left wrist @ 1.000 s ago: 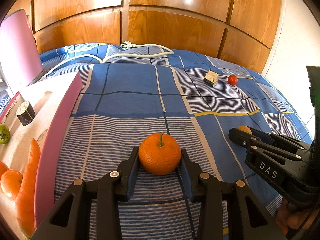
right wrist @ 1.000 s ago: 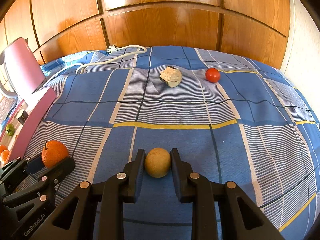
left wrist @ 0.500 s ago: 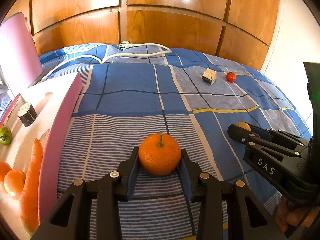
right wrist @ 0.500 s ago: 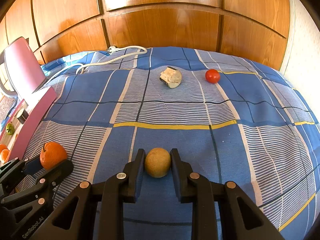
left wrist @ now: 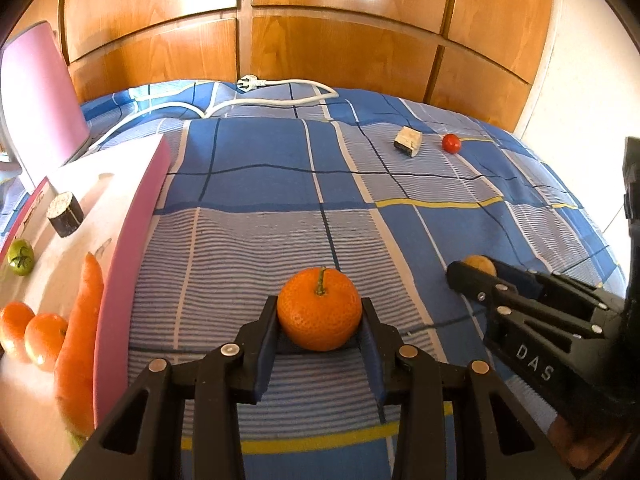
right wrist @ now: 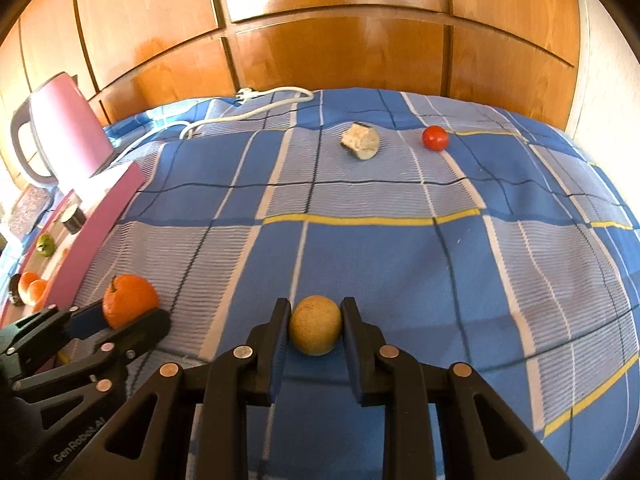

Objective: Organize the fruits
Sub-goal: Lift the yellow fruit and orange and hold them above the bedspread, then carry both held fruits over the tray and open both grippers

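While both fruits sit clamped, the step in hand looks like the carry phase: pick-up done, drop-off not yet. Left gripper (left wrist: 320, 322) is clenched on the orange (left wrist: 319, 314), pads pressing its left & right flanks, stem up, fruit right at the fingertips w/ the striped bedspread (left wrist: 260, 184) close under it; can't tell if it's lifted clear or resting on the cloth. Right gripper (right wrist: 315, 326) is clenched on the small tan round fruit (right wrist: 315, 325), also at the tips, same doubt re contact w/ the cloth. Pink tray (left wrist: 132, 236) lies to the left of the left gripper, near it, already holding a carrot (left wrist: 80, 344), two small oranges (left wrist: 30, 338), a green tomato (left wrist: 21, 255) & a dark cylinder (left wrist: 64, 214). Next move, as I judge it: swing the orange left over the tray's raised pink wall, so it needs lift first, then release onto a bare patch away from the carrot; right gripper has farther to go & should wait or cross behind to avoid bumping the left. Red tomato (right wrist: 435, 138) & a pale chunk (right wrist: 361, 142) lie well apart at the far side, untouched. White cable (left wrist: 260, 98) runs along the far edge; pink kettle (right wrist: 66, 128) stands beyond the tray.
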